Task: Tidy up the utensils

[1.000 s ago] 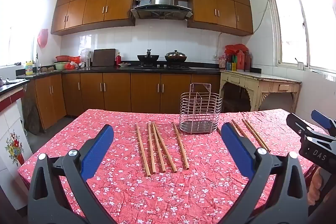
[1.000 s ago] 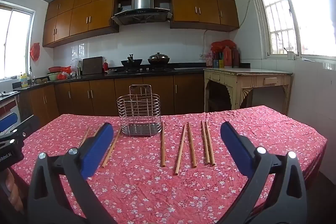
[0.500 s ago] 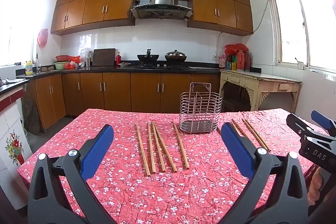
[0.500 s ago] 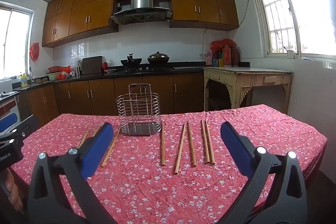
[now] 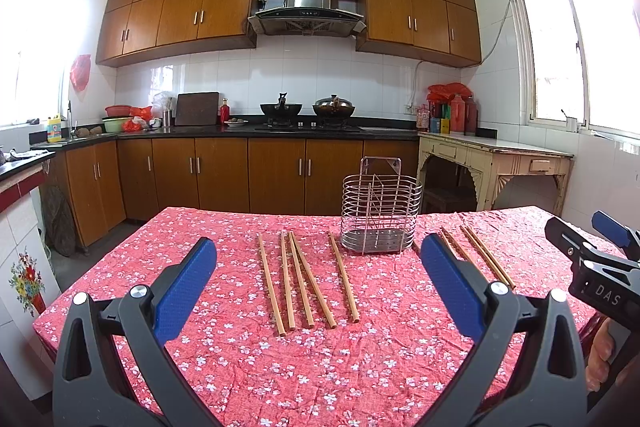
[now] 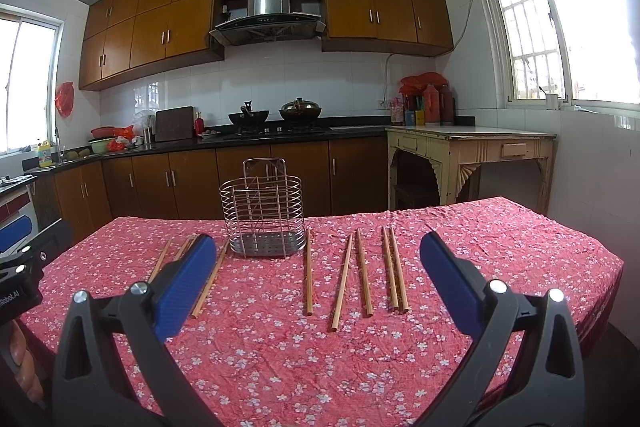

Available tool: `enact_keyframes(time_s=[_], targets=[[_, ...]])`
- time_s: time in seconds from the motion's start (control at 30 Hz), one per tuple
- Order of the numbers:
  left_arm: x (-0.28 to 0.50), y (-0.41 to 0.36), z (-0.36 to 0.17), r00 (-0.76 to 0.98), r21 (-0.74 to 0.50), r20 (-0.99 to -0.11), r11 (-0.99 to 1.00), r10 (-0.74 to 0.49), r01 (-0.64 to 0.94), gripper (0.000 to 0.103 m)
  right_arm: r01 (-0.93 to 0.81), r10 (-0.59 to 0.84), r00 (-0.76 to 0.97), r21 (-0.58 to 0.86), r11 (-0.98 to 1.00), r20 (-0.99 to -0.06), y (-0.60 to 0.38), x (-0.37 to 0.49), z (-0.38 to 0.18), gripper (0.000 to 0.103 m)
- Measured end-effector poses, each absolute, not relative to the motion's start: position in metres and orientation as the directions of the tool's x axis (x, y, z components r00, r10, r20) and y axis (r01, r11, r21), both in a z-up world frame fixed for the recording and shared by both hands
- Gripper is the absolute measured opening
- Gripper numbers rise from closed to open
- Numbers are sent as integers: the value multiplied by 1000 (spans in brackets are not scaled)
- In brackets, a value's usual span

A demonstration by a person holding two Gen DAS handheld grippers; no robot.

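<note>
Over on the left, the left claw (image 5: 318,283) hangs above the near part of the worktop (image 5: 320,367), its blue pads spread wide apart with nothing between them. The worktop wears a red cloth dotted with small white flowers. Ahead of that claw lie five wooden chopsticks (image 5: 306,285) flat on the cloth, their far ends pointing toward the kitchen wall; the middle ones crowd together and two of them seem to cross near the far tips, while the outer ones lie a little apart.

Just right of that bunch stands the wire utensil holder (image 5: 380,217), upright, with a tall hanging loop at its back and a perforated metal base. I see nothing standing inside it. From the right-hand camera the same holder (image 6: 262,217) sits left of centre.

Past the holder lies the second bunch of chopsticks (image 6: 360,279), five again: one alone nearest the holder, then two that splay apart toward me, then a close pair lying side by side. The right claw (image 6: 318,281) hovers over the near worktop facing them, its pads likewise held wide apart and gripping nothing. The chopsticks sit between its two fingers in that view but well ahead of the tips.

Behind it all, brown cabinets (image 5: 280,179) run under a dark counter.
</note>
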State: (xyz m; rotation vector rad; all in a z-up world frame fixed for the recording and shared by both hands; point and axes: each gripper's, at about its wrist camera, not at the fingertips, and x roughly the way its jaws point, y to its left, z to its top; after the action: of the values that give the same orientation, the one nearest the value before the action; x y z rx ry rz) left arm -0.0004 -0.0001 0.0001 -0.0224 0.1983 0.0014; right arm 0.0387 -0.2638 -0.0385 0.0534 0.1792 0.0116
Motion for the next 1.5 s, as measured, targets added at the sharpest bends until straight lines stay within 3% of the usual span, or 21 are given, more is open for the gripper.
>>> enact_keyframes(time_s=[1.5], targets=[[-1, -1, -4, 980, -22, -198, 1000, 0, -4, 101, -8, 18, 984, 55, 998, -178, -264, 38, -38, 99]])
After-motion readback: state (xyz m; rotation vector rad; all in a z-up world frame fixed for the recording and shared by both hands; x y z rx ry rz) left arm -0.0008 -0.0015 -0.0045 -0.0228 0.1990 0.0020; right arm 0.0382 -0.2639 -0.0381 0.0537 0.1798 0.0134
